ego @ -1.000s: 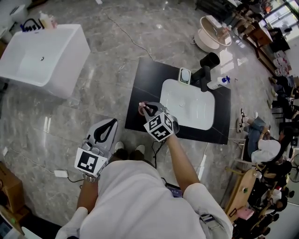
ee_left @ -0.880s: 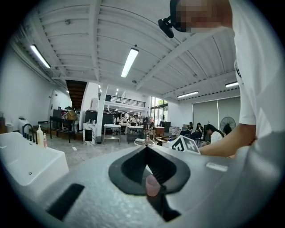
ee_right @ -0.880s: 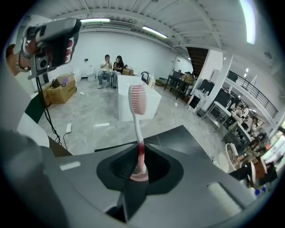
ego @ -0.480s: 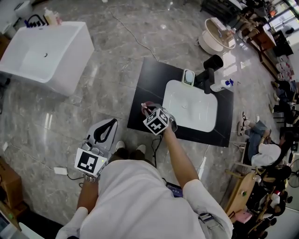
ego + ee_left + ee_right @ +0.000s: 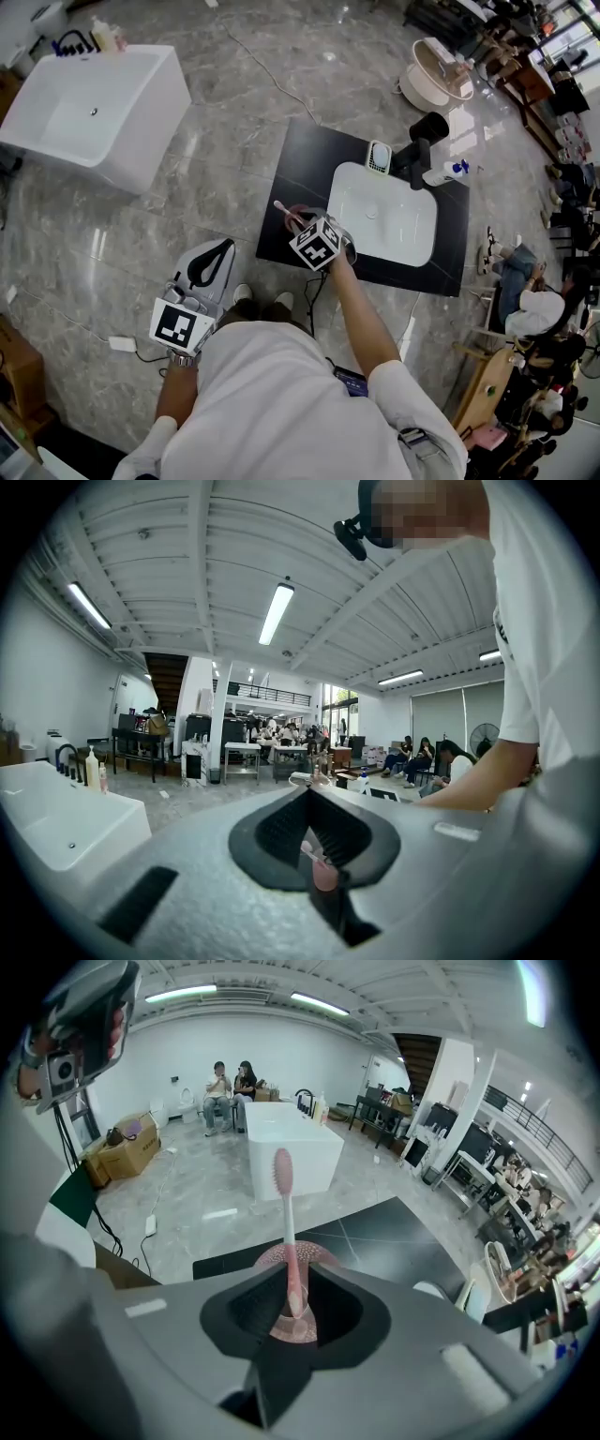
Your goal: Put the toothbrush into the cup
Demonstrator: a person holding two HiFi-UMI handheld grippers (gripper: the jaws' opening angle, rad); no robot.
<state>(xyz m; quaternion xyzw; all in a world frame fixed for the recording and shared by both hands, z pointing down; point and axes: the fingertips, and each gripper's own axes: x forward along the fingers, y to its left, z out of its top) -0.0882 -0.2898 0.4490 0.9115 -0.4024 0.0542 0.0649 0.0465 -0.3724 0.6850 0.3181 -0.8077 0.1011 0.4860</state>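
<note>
Over black counter (image 5: 281, 159), my right tool (image 5: 289, 1269) sits narrowly parted around pink plastic toothbrush (image 5: 284, 1213) standing in translucent pink cup (image 5: 317, 1256); left tool (image 5: 307, 795) closed.

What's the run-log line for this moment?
stage: release | toothbrush: handle end in cup, head up | right gripper: open around handle | left gripper: shut, empty

Person wore a white short-sleeved T-shirt (image 5: 272, 403), the sleeve (image 5: 401, 384) loose and plain, no print seen. White shoes (image 5: 241, 293) showed below. Black head camera (image 5: 349, 534) was small and boxy. Left tongs (image 5: 217, 251) had a light grey moulded shell, black ribbed lining inside the jaws, and a cube (image 5: 180, 325) with black-and-white square markers. Right tongs (image 5: 300, 220) had the same grey shell, black lining and marker cube (image 5: 318, 246).
</note>
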